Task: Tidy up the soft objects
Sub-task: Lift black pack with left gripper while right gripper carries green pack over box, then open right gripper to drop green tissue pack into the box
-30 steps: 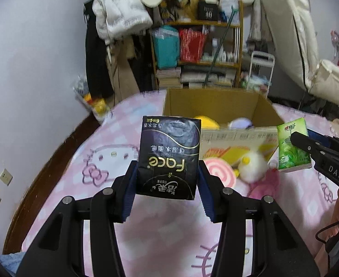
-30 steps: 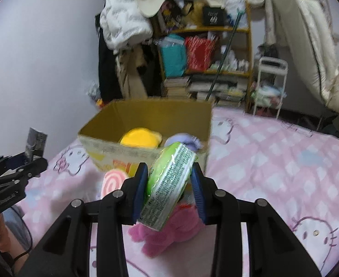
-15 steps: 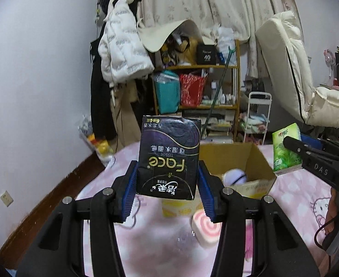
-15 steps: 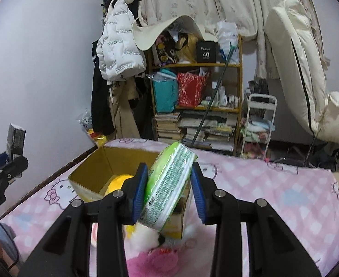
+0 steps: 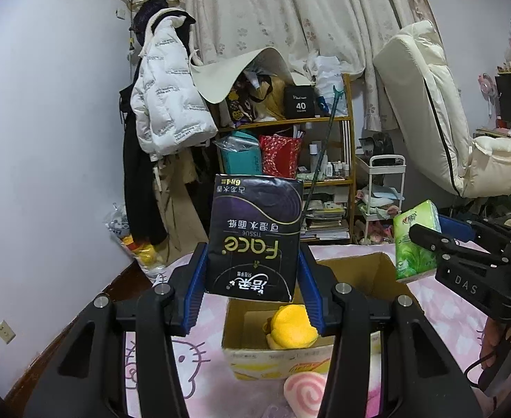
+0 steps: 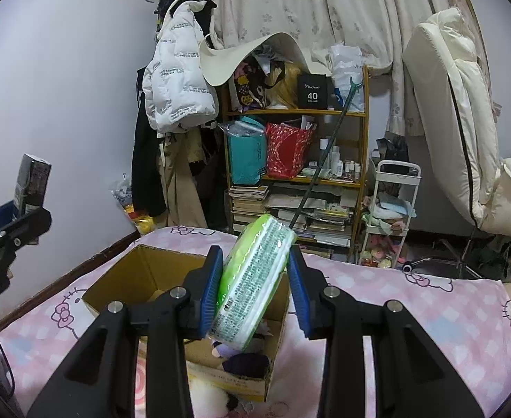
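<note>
My left gripper (image 5: 253,291) is shut on a black tissue pack (image 5: 255,238) and holds it above the open cardboard box (image 5: 346,271). My right gripper (image 6: 255,292) is shut on a green tissue pack (image 6: 253,282), tilted, above the same box (image 6: 144,271). A yellow plush (image 5: 292,327) lies inside the box. A purple and white plush (image 6: 241,357) shows in the box under the green pack. A pink swirl plush (image 5: 306,392) lies on the bed in front of the box. The right gripper with its green pack (image 5: 414,240) shows at the right of the left wrist view.
The box stands on a pink Hello Kitty bedsheet (image 6: 412,296). Behind the bed are a cluttered wooden shelf (image 5: 290,160), hanging coats (image 5: 168,104), a white cart (image 6: 391,216) and a folded cream mattress (image 6: 454,122). The wall is on the left.
Both grippers have risen and tilted up with their tissue packs held. The box has dropped lower in both views and more of the room shows.
</note>
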A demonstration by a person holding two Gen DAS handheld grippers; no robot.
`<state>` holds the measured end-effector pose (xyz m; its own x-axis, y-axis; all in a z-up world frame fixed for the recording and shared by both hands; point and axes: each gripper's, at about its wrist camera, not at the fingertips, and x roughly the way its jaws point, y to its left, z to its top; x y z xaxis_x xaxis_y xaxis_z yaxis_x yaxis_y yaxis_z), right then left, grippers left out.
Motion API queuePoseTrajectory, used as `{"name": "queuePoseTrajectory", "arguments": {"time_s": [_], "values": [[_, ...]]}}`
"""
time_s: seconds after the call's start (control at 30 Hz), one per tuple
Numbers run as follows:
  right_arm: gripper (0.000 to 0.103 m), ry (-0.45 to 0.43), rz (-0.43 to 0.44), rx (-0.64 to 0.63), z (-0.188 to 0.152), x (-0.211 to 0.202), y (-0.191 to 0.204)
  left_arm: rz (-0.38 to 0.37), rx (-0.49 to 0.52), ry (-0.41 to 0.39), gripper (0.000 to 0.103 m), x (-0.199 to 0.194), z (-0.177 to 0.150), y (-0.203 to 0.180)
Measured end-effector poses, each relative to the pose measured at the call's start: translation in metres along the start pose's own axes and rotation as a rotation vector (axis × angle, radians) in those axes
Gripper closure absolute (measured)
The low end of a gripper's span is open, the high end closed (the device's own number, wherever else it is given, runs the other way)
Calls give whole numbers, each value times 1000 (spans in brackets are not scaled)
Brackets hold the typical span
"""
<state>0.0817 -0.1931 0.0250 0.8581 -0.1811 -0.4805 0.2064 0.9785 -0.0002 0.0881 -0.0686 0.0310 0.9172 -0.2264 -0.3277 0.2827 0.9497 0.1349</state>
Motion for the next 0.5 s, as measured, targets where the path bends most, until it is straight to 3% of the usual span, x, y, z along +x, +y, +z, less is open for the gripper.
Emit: {"name": "queuePoseTrajectory", "arguments": {"time_s": [0.3,0.5], "values": [[63,-12,-16,-14,7,26,4,-14,70,56,55,33,-8,-16],[63,7,4,0,1,34,1,-28,45,84,55,50,-15,-19]]}}
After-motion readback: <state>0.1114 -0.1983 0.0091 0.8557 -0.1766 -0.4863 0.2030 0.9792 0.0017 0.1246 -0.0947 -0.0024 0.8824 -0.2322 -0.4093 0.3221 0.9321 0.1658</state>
